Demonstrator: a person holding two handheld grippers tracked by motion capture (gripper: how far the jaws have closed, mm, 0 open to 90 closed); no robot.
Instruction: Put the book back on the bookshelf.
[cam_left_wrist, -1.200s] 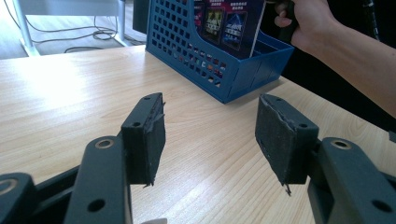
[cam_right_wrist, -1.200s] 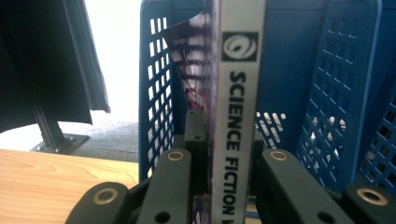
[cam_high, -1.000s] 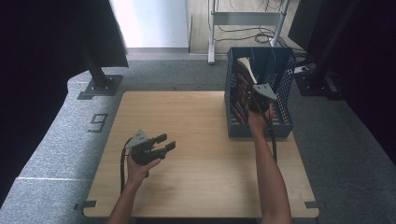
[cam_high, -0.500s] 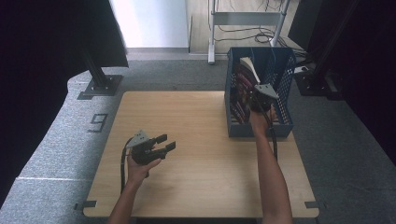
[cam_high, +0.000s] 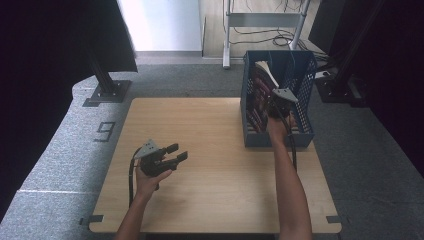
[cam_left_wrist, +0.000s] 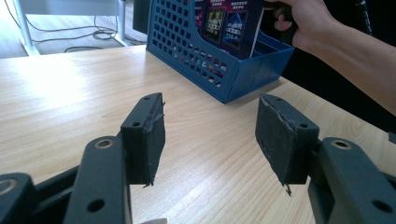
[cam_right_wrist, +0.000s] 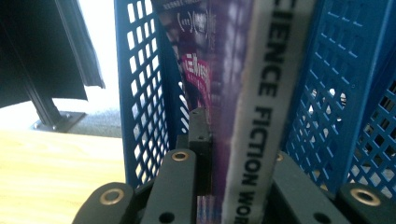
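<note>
The right gripper (cam_right_wrist: 224, 186) is clamped on a magazine (cam_right_wrist: 261, 116), its jaws having just been closing with the spine between them; the pads press on either side of the white spine, where the lettering "SCIENCE FICTION WORLD" reads in part. The magazine stands nearly upright inside the blue perforated bin (cam_high: 305, 127), leaning a little against other purple-covered magazines (cam_high: 257, 100) packed at the bin's left side. In the high view the right gripper (cam_high: 278, 102) reaches into the bin from its open near end. The bin sits at the far right corner of the wooden table (cam_high: 210, 150).

The left gripper (cam_left_wrist: 210, 135) holds nothing, its jaws spread apart over bare tabletop. In the high view it (cam_high: 176, 153) hovers near the table's left front, well apart from the bin.
</note>
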